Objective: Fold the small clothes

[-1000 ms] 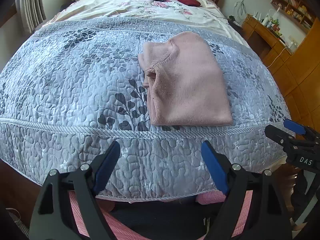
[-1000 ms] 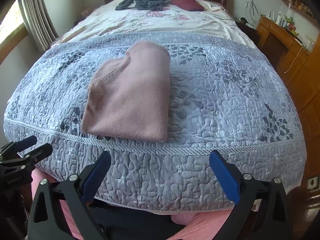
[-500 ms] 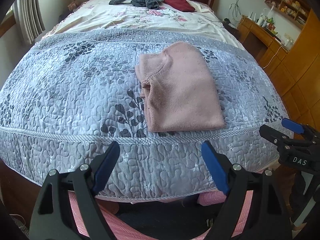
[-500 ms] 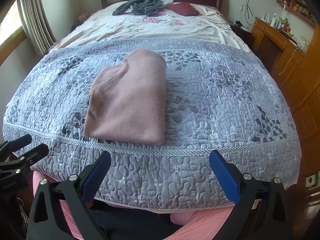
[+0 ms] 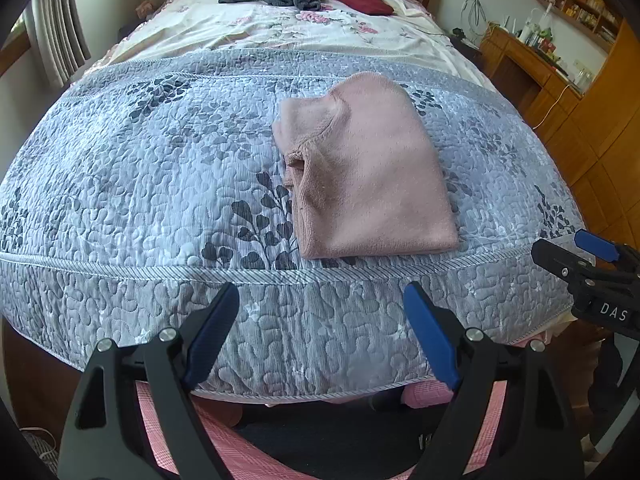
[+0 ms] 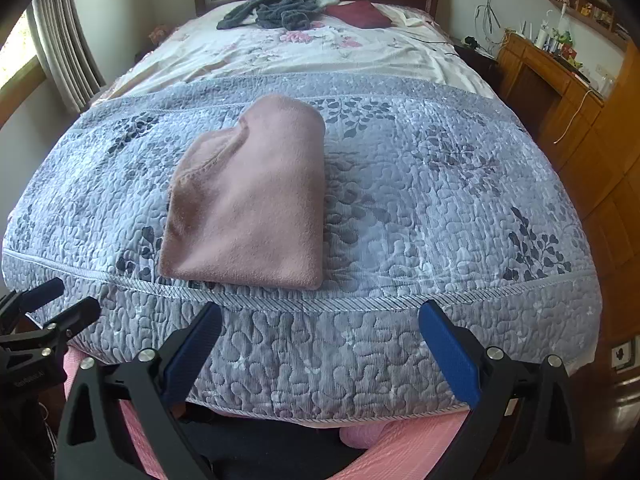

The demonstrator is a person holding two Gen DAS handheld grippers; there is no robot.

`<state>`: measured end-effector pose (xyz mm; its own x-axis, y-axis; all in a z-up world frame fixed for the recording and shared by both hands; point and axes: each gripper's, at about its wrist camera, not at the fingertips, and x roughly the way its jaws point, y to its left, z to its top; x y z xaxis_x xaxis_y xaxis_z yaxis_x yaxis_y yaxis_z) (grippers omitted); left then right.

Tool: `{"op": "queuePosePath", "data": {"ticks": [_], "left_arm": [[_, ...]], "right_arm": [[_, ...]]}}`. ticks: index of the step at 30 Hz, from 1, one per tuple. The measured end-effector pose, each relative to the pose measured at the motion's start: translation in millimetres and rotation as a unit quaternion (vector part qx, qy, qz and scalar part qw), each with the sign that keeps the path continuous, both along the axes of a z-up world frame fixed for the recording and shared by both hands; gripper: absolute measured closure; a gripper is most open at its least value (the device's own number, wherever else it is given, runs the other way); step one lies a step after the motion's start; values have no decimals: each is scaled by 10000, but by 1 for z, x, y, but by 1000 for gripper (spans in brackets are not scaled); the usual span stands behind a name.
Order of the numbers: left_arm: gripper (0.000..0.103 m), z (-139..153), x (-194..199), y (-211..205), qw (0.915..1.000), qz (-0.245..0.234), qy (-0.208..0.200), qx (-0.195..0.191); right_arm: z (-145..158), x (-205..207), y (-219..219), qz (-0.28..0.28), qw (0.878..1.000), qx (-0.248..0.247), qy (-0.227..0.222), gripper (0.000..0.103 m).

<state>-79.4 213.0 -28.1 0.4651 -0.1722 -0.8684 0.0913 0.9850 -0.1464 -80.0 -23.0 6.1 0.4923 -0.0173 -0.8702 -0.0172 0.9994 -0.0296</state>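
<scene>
A pink fleece garment (image 5: 368,172) (image 6: 256,200) lies folded into a compact bundle near the foot edge of the grey quilted bedspread (image 5: 140,184) (image 6: 440,208). My left gripper (image 5: 324,320) hangs open in front of the bed's foot, below and short of the garment, holding nothing. My right gripper (image 6: 320,336) is open too, at the same height off the bed's edge, with nothing between its blue pads. Each gripper shows at the side of the other's view, the right one (image 5: 588,256) and the left one (image 6: 48,300).
A grey garment (image 6: 276,10) and a dark red one (image 6: 358,14) lie at the headboard end on a floral sheet (image 6: 320,52). Wooden cabinets and a cluttered desk (image 6: 560,80) line the right wall. Curtains (image 6: 64,48) hang at the left. Pink-clad legs (image 5: 256,456) are below the grippers.
Both grippers have drawn back and risen slightly from the bed, so more of the headboard end shows. The folded garment has not moved. Both stay open.
</scene>
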Motion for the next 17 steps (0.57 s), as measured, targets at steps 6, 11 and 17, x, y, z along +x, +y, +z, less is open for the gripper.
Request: {"op": "queuePosePath", "data": {"ticks": [6,11,17], "left_arm": [[19,-1,1,-1,10000,2,-1,2],[19,-1,1,-1,10000,10,-5,-1],[19,0,1,-1,10000,1,-14,6]], "right_arm": [[0,0,1,-24,10000,-65,-33,4],[-1,2,0,-70,10000,-19,46,4],[-3,2,-2,-94,9999,-14,80,4]]}}
